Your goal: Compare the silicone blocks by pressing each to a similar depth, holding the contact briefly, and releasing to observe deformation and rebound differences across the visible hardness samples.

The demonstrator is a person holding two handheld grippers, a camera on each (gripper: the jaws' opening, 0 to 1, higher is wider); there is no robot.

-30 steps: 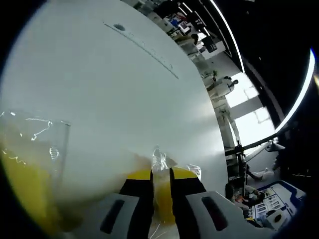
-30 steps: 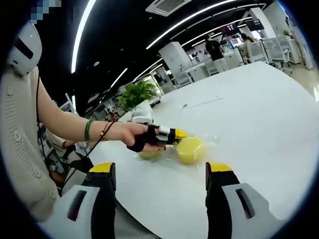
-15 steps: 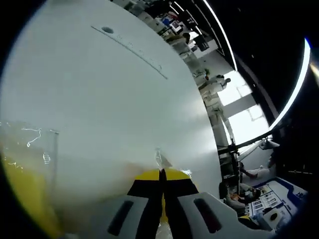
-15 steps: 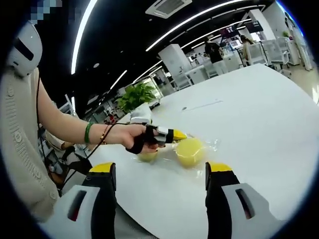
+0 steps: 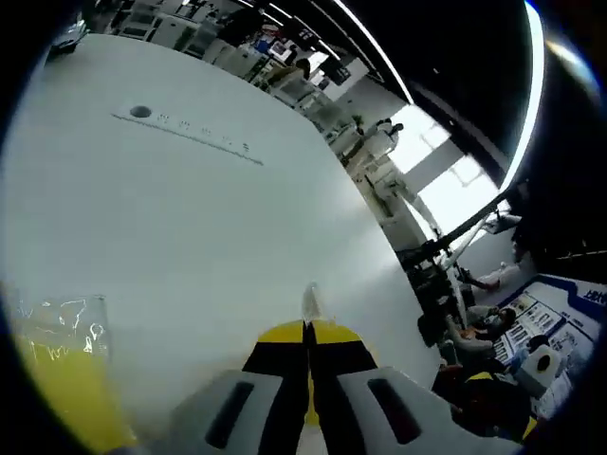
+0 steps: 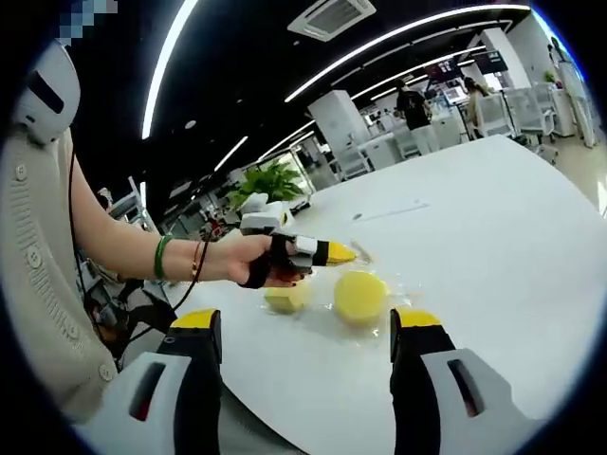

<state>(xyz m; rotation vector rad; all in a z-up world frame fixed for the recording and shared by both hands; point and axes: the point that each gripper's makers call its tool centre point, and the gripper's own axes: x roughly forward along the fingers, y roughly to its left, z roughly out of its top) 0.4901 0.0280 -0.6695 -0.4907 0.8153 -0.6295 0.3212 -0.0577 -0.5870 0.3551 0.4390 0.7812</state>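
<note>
left hand-held gripper (image 6: 332, 253) jaws pinched together, nothing between them, raised over the white counter (image 6: 493, 227), probably released to watch rebound. right hand-held gripper (image 6: 308, 327) spread wide, holding nothing, hanging back. two yellow silicone blocks in clear wrap sit on counter: round one (image 6: 359, 296), smaller one (image 6: 285, 299) beside it.

2 yellow blocks on table (image 6: 493, 246) near its front edge: big round block (image 6: 359, 297) in clear wrap, small block (image 6: 285, 299) just left of it. 2 grippers: left gripper (image 6: 327, 253) and right gripper (image 6: 308, 332). 1 plant (image 6: 275, 179) past far edge.
</note>
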